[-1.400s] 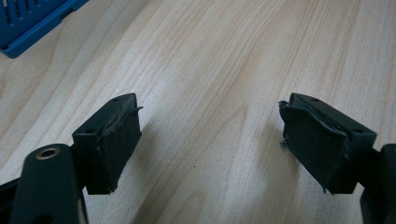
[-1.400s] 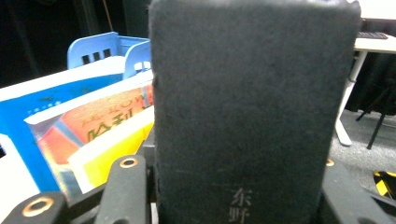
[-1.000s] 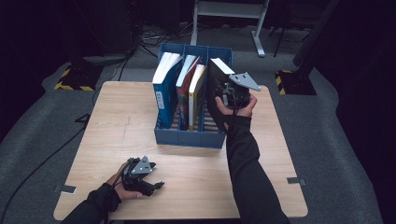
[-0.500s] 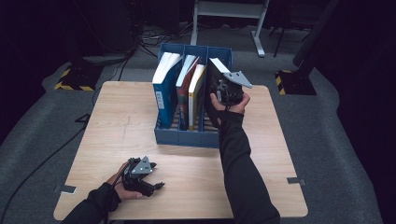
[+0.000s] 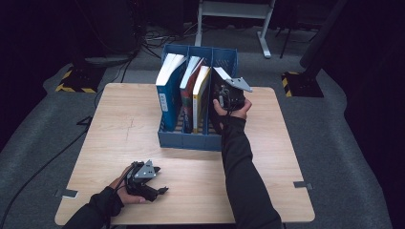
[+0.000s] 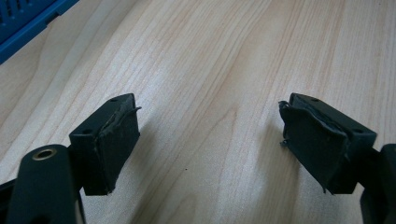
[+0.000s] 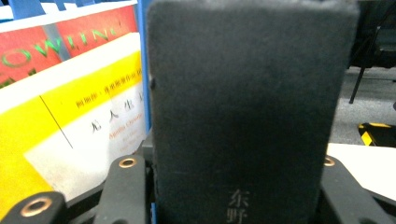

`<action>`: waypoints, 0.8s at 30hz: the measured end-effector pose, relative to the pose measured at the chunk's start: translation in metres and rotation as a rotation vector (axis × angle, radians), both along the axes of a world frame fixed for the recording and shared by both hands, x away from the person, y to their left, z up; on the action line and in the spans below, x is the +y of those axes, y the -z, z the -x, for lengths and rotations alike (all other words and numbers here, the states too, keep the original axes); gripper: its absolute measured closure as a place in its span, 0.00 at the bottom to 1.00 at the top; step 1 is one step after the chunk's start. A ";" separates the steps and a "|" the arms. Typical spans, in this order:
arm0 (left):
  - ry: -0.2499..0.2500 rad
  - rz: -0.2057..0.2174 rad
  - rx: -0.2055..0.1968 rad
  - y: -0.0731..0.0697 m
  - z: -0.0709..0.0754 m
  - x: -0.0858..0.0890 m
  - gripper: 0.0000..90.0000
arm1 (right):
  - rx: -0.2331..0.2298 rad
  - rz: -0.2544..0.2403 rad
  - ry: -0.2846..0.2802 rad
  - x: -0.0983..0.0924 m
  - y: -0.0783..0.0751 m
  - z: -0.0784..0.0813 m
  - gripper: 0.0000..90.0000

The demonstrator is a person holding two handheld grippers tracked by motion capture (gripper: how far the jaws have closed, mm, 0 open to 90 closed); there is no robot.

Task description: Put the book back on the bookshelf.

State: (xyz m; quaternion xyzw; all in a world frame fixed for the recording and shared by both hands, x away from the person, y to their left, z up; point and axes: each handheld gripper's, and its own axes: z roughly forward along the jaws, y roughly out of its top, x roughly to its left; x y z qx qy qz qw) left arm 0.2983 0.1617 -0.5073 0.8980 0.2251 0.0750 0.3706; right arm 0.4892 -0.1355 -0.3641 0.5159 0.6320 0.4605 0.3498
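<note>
A black book (image 7: 247, 116) was held in the right gripper (image 5: 231, 98), clamped across its thickness betw. the two jaws; in the right gripper view its dark cover was seen filling the gap, w/ pale characters printed near the lower edge. The book was stood nearly upright in the rightmost compartment of the blue file rack (image 5: 191, 140), its long axis running up-and-down and tilted a little, the top w/ white page edges pointed up and away from the person. It was sited just beside the yellow book (image 5: 201, 98), w/ a red book (image 5: 189, 90) and a blue book (image 5: 167, 95) in the compartments further left, all leaned similarly. The rack was placed at the far middle of the table (image 5: 119, 124). The left gripper (image 5: 152, 187) was rested low at the near left of the table, well apart from the rack, jaws spread wide w/ nothing betw. them, only bare wood seen there.
</note>
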 end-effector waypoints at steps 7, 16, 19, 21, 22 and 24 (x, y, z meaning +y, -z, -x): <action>0.001 0.000 0.000 0.000 0.000 0.000 0.21 | 0.010 -0.009 -0.006 -0.002 0.006 0.002 0.59; -0.001 0.001 0.001 0.000 0.000 0.000 0.21 | 0.022 -0.003 -0.030 -0.007 0.008 0.009 0.59; -0.003 0.001 0.000 0.000 0.001 0.000 0.21 | 0.034 0.005 -0.049 -0.009 0.008 0.012 0.58; -0.004 0.001 -0.001 0.000 0.001 0.000 0.21 | 0.043 0.014 -0.063 -0.011 0.009 0.015 0.58; -0.004 0.002 -0.001 0.000 0.001 0.000 0.21 | 0.048 0.020 -0.071 -0.012 0.009 0.017 0.58; -0.004 0.002 -0.001 0.000 0.001 0.000 0.21 | 0.059 0.033 -0.089 -0.014 0.009 0.021 0.57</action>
